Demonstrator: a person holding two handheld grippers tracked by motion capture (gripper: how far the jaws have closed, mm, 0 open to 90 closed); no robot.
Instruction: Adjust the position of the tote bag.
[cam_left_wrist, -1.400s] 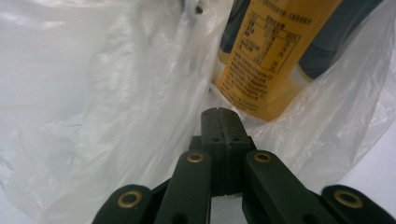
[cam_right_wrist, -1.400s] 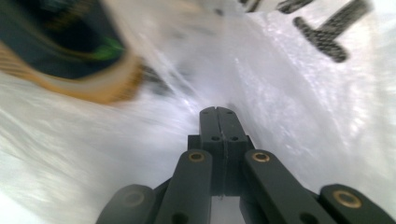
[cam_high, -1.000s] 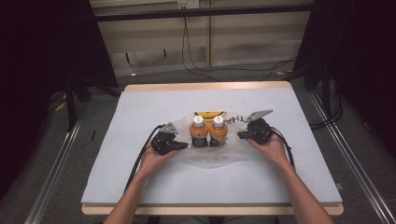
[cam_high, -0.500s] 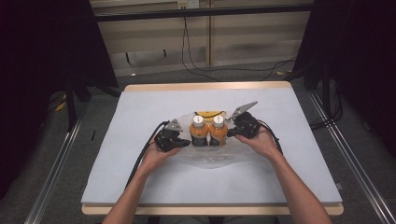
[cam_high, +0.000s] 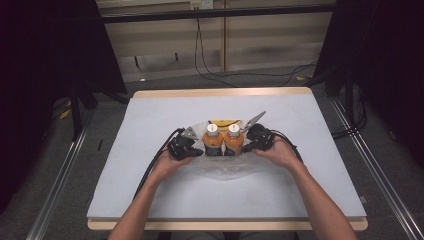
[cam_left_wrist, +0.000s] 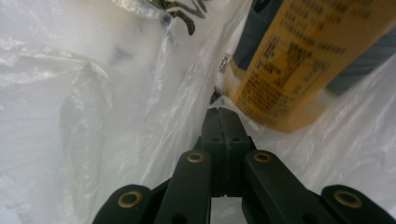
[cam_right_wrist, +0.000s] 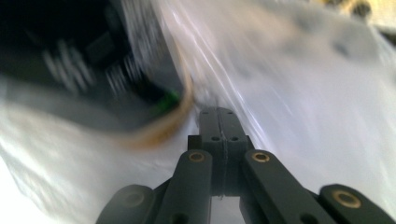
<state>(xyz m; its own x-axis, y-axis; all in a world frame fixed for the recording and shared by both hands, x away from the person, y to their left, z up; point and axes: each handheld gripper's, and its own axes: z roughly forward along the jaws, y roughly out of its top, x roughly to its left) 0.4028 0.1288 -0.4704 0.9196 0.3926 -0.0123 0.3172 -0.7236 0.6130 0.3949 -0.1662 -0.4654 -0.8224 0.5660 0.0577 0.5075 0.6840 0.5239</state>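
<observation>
Grey cloth covers our big table (cam_high: 150, 130), and near its middle lies a clear plastic bag (cam_high: 225, 167), spread flat and crinkly. Two orange bottles (cam_high: 223, 142) with white caps stand upright side by side on the bag, touching each other, with something yellow just behind them. We hold a tool in each hand. Our left hand-held gripper (cam_high: 199, 151) sits just left of the bottles, and our right hand-held gripper (cam_high: 246, 148) sits just right of them. In the left gripper view, the left jaws are squeezed tight together, with thin bag film bunched around the tip, right beside the yellow label of a bottle; we think they pinch the film, but we cannot be sure. In the right gripper view, the picture is blurry, yet the right jaws also look pressed together against the bag. We think the bag is very light, soft and slippery, and it could tear or slide out, so we should grab it at an edge fold. We think the bottles are heavier, stiff and smooth, and they could tip over if the bag is tugged.
</observation>
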